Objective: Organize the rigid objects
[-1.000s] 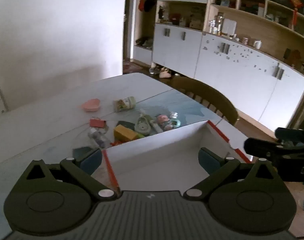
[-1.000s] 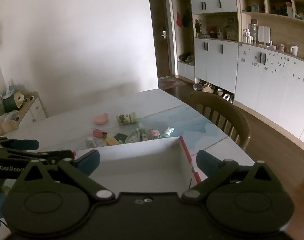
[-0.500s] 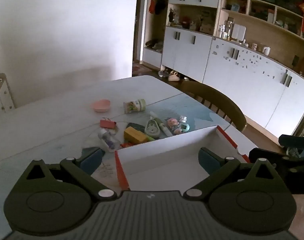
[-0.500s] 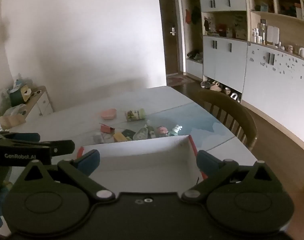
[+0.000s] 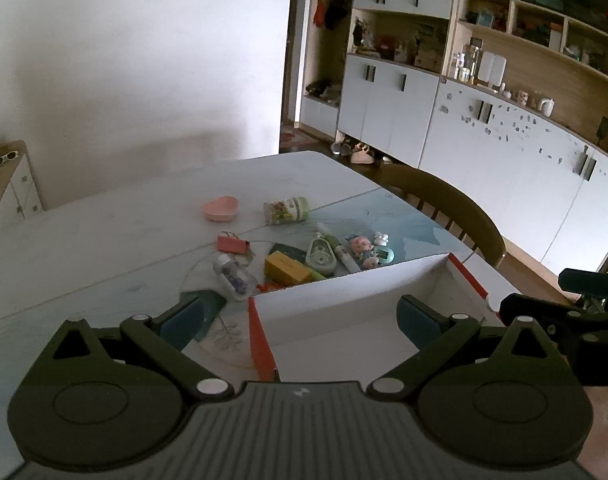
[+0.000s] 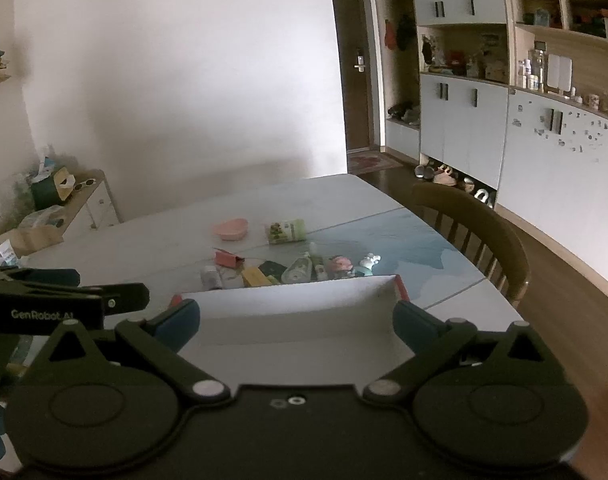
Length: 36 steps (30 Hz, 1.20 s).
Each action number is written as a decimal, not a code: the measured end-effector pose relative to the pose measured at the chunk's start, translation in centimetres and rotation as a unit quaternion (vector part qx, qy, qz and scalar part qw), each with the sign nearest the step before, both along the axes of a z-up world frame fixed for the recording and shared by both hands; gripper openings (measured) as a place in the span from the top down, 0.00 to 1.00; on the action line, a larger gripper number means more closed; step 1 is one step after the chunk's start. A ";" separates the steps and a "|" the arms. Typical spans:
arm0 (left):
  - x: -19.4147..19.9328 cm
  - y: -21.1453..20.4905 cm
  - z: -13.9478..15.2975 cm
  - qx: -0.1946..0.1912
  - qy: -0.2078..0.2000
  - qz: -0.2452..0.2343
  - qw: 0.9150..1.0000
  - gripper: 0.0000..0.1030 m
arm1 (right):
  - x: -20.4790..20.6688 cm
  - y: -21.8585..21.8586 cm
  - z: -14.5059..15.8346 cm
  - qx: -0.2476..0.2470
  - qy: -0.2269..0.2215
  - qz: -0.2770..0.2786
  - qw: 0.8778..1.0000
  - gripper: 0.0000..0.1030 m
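A white cardboard box with red edges (image 5: 344, 284) (image 6: 287, 300) stands open on the table, just ahead of both grippers. Beyond it lie several small items: a pink heart dish (image 5: 220, 208) (image 6: 230, 229), a green-capped jar on its side (image 5: 286, 210) (image 6: 285, 231), a red clip (image 5: 232, 244), a clear vial (image 5: 233, 276), a yellow block (image 5: 287, 269), a correction tape (image 5: 320, 256) and a small doll (image 5: 362, 249). My left gripper (image 5: 299, 318) is open and empty above the box's left wall. My right gripper (image 6: 293, 322) is open and empty above the box.
The pale table (image 5: 83, 240) reaches back to a white wall. A wooden chair (image 5: 444, 208) (image 6: 476, 224) stands at the table's right side. White cabinets (image 5: 504, 152) line the right wall. A low side cabinet (image 6: 55, 208) stands at the left.
Both grippers have pulled back and risen a little, so more of the table and room shows. The objects and the box have not moved. Both grippers stay open.
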<state>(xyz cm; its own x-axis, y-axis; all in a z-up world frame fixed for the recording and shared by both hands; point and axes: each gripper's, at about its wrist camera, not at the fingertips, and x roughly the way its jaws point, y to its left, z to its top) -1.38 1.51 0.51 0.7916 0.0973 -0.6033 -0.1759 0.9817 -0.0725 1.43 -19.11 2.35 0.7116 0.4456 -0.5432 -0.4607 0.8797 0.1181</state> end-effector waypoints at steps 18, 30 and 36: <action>-0.2 0.1 0.5 -0.003 0.000 0.015 1.000 0.00 | -0.2 0.1 0.2 0.002 -0.003 0.006 1.000 0.00; -0.8 1.4 0.5 -0.025 -0.007 0.015 1.000 0.00 | -0.6 0.5 0.2 0.017 0.010 0.004 1.000 0.00; -0.7 1.4 0.4 -0.019 -0.006 0.016 1.000 0.00 | -0.7 0.8 0.2 0.015 0.010 0.018 1.000 0.00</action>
<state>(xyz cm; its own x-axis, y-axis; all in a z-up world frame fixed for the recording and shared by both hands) -2.07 2.94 0.90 0.7959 0.0991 -0.5973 -0.2052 0.9723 -0.1120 0.78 -18.27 2.51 0.6844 0.4866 -0.5430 -0.4894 0.8586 0.1526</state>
